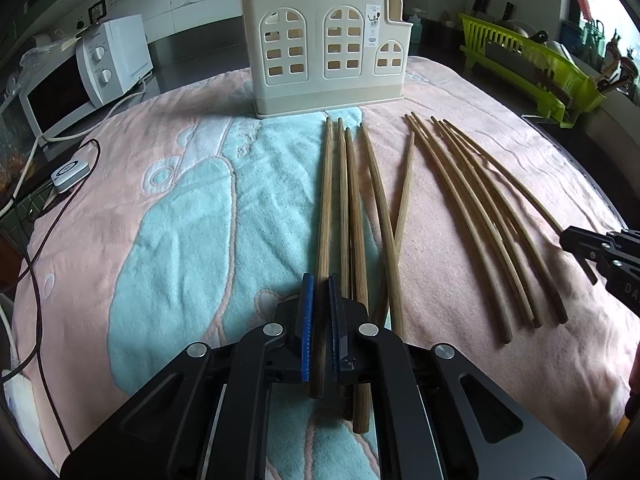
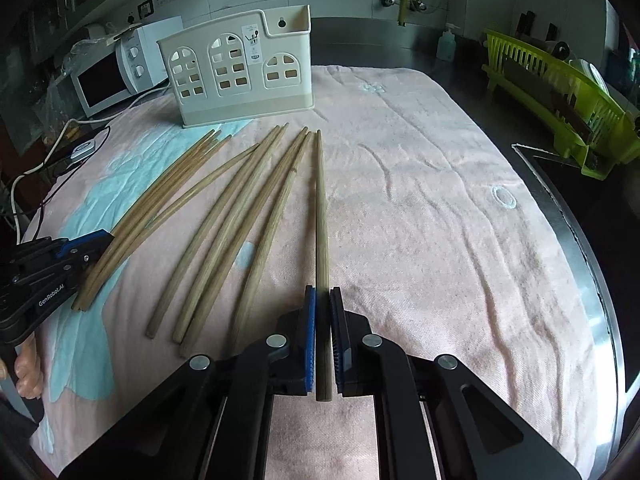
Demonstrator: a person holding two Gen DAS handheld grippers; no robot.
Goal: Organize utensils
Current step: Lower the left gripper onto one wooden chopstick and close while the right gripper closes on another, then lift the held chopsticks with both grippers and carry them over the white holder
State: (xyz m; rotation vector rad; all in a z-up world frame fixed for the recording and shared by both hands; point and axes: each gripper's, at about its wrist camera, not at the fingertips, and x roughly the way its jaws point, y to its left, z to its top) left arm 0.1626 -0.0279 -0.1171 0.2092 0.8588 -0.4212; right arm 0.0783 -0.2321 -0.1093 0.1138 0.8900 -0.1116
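Both ribbed-padded tongs, left [image 1: 319,280] and right [image 2: 323,292], pinch round wooden chopsticks [image 2: 322,216]

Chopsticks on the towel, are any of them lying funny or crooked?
Yes. One chopstick slants across its neighbour near the middle of the towel, crossing it while the others lie roughly side by side. The holder stands upright; none are seen in it. Nothing looks broken or spilled.

A pink and mint towel [image 1: 160,208] covers the worktop [image 2: 568,216]. At its far edge stands a cream cutlery holder [image 1: 326,52]. Wooden chopsticks [image 1: 472,216] lie on the towel in two loose groups, left and right; perhaps ten in all, since several overlap.
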